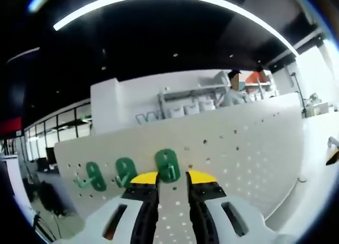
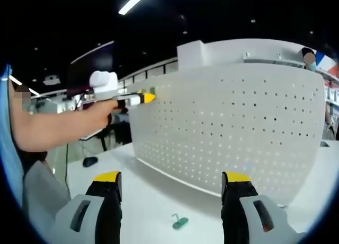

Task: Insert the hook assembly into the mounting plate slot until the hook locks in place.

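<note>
1. Yellow-tipped left gripper [image 1: 172, 176] has its jaws close either side of a green hook [image 1: 168, 165] at the white pegboard [image 1: 254, 148]; whether they pinch it, I cannot tell.
2. Two more green hooks [image 1: 111, 175] sit further left on the board.
3. Right gripper [image 2: 172, 176] hangs spread wide and empty, over a white table [image 2: 148, 201].
4. A spare green hook [image 2: 179, 221] lies on the table, near the board's foot.
5. Judged: the hooks look light, stiff moulded plastic, best taken by the flat oval backplate.
</note>
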